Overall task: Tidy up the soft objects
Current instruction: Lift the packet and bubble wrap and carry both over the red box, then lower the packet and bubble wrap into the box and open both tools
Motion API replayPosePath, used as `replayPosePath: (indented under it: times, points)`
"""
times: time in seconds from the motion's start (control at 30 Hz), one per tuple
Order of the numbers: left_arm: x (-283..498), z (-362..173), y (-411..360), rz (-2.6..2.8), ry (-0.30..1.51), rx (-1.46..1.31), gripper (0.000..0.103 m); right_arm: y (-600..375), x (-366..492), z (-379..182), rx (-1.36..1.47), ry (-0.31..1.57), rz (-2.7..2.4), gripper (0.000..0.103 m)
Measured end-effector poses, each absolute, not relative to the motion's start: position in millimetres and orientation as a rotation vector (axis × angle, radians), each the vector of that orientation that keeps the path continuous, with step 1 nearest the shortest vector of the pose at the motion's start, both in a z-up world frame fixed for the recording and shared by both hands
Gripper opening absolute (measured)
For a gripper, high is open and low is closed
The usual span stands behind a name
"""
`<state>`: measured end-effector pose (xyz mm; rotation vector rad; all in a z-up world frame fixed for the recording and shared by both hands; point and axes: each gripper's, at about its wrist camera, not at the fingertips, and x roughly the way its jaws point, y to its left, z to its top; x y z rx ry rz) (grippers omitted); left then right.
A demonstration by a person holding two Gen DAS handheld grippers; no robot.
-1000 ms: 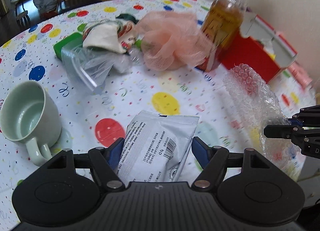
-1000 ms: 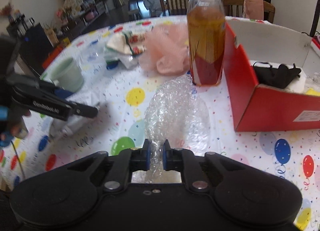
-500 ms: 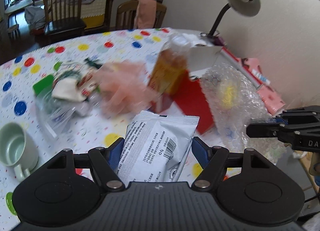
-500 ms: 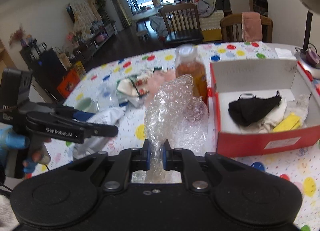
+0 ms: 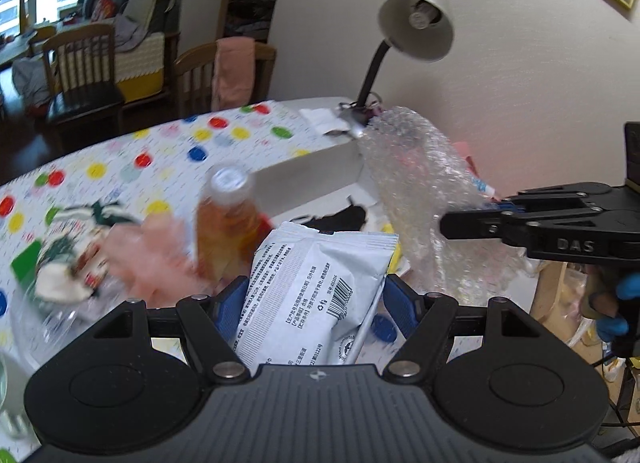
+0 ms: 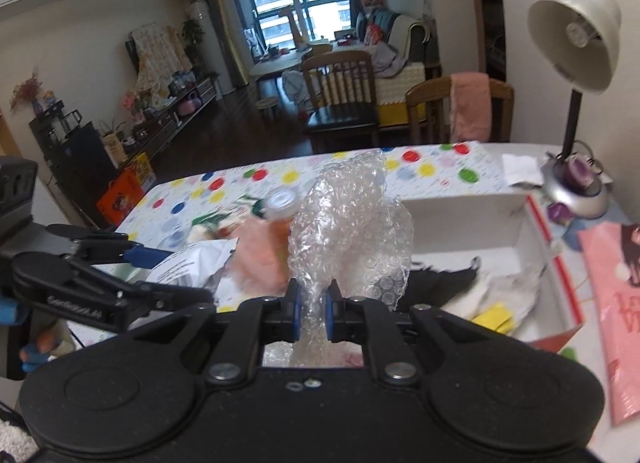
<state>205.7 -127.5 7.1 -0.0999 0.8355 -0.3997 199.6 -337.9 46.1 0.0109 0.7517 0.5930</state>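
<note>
Both pairs of jaws are clamped on something soft. The left gripper (image 5: pixel 310 303) stands fairly wide, its blue pads pressing the 2 long edges of a grey-white packet (image 5: pixel 316 287), while the right gripper (image 6: pixel 311 309) is pinched almost shut on a bunched tail of bubble wrap (image 6: pixel 352 231).

What has changed over the last second is height and aim. A second ago both loads lay low over the spotted tablecloth (image 5: pixel 168 143); now each hangs clear of it and both views look down across the table toward the red-sided box (image 6: pixel 560 291) at the far right. The grips themselves have not altered, so nothing has slipped during the lift.

From the right wrist, the box's white floor already holds a black cloth (image 6: pixel 444 283), some pale fabric and a yellow piece, and the bubble wrap hangs in front of its near left corner. From the left wrist, the packet sits just in front of that same box, with the amber bottle (image 5: pixel 226 219) and the pink mesh puff (image 5: pixel 148 259) to its left, still on the table.

I judge both items are being carried over for dropping in. The bottle standing close to the box wall is the thing most likely to get knocked.
</note>
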Motion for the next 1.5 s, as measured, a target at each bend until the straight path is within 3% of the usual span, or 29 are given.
replayPosePath:
  times: [0.5, 0.97, 1.5]
  points:
    - [287.0, 16.6, -213.0, -0.394, 0.803, -0.077, 0.072, -382.8, 260.1, 28.0, -0.061, 0.765, 0.541, 0.01]
    - [360.4, -46.6, -258.9, -0.276, 0.914, -0.082, 0.072, -401.5, 301.8, -33.2, -0.141, 0.892, 0.516, 0.011]
    - [393.8, -97.8, -274.0, -0.183, 1.019, -0.058, 0.073, -403.0, 326.9, -68.9, -0.167, 0.968, 0.499, 0.014]
